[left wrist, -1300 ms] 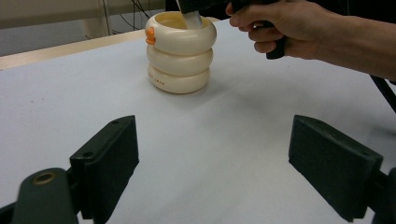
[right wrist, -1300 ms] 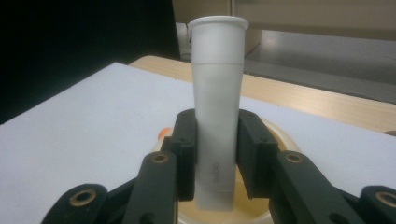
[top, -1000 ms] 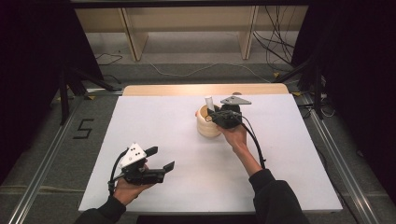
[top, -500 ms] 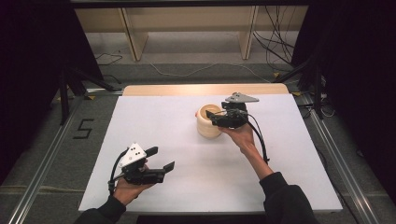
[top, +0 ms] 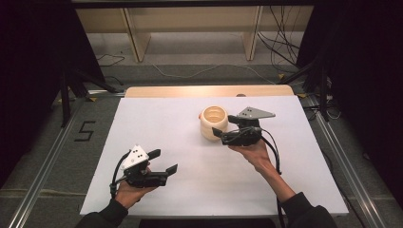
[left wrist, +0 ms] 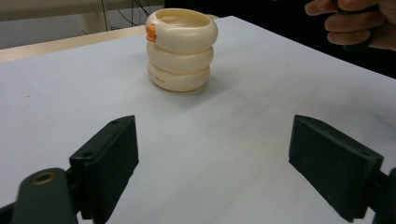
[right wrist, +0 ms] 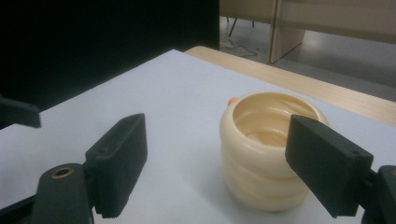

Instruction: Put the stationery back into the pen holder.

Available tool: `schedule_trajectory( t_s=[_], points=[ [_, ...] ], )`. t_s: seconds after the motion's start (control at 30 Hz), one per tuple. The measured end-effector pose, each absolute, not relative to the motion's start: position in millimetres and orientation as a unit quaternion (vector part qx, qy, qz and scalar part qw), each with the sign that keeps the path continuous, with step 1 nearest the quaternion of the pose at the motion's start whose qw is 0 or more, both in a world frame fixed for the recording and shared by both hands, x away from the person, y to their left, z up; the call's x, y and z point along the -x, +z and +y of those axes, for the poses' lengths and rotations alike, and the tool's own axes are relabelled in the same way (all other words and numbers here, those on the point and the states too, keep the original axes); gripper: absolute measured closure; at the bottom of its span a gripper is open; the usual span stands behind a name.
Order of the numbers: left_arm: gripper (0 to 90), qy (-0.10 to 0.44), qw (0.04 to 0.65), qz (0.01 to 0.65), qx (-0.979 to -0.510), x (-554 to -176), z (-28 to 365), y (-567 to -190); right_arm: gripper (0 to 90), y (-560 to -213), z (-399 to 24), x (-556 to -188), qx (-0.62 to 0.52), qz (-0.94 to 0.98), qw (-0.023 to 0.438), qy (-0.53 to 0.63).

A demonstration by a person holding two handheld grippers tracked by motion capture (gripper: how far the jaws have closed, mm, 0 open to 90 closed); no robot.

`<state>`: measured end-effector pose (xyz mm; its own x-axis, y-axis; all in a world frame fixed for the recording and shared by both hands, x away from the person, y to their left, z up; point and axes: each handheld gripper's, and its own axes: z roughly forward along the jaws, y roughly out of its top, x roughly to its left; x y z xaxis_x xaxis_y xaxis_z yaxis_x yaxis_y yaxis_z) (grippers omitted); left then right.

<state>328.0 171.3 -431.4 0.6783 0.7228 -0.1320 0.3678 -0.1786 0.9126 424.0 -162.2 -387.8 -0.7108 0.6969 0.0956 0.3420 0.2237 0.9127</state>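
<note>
A cream ribbed cup [top: 213,122] stands upright on the white table [top: 157,123], right of centre toward the back. It has a small orange spot [left wrist: 151,32] at its rim. My right gripper [top: 224,126] hovers just right of the cup, pointing left at it; its jaws have just been opening and stand open, with no pad on the cup. In the right gripper view the cup [right wrist: 261,154] sits just beyond the right gripper [right wrist: 215,154]. My left gripper [top: 163,160] rests open near the front left, well short of the cup [left wrist: 181,49], with nothing between its jaws.
A wooden strip [top: 209,91] runs along the table's far edge. Beyond it are shelf legs [top: 135,38] and loose cables [top: 280,52] on the floor. Metal rails [top: 43,190] flank the table, and a "5" [top: 85,131] is marked on the floor at left.
My right gripper has drawn back from over the cup toward the right and nearer the person, rising a little, and its jaws have opened. The left gripper has stayed put.
</note>
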Motion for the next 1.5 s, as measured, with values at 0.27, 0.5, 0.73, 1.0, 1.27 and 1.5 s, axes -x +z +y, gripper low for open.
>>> schedule_trajectory(
  t_s=[0.27, 0.5, 0.73, 1.0, 1.27, 1.5],
  points=[
    [15.0, 0.168, 0.528, 0.364, -0.749, -328, 172, -431, 20.9, -394, -179, -401, -0.341, 0.76, 0.162, 0.529],
    [15.0, 0.167, 0.528, 0.363, -0.749, -328, 173, -431, 19.9, -406, -192, -380, -0.344, 0.76, 0.152, 0.53],
    [15.0, 0.166, 0.527, 0.362, -0.751, -328, 173, -431, 19.9, -416, -210, -360, -0.356, 0.752, 0.145, 0.535],
    [15.0, 0.165, 0.527, 0.362, -0.751, -328, 173, -431, 20.0, -428, -218, -344, -0.356, 0.753, 0.146, 0.534],
    [15.0, 0.164, 0.529, 0.361, -0.751, -326, 175, -430, 19.7, -438, -227, -332, -0.365, 0.756, 0.142, 0.524],
    [15.0, 0.163, 0.53, 0.36, -0.751, -325, 174, -430, 19.4, -439, -233, -327, -0.368, 0.751, 0.144, 0.528]
  ],
)
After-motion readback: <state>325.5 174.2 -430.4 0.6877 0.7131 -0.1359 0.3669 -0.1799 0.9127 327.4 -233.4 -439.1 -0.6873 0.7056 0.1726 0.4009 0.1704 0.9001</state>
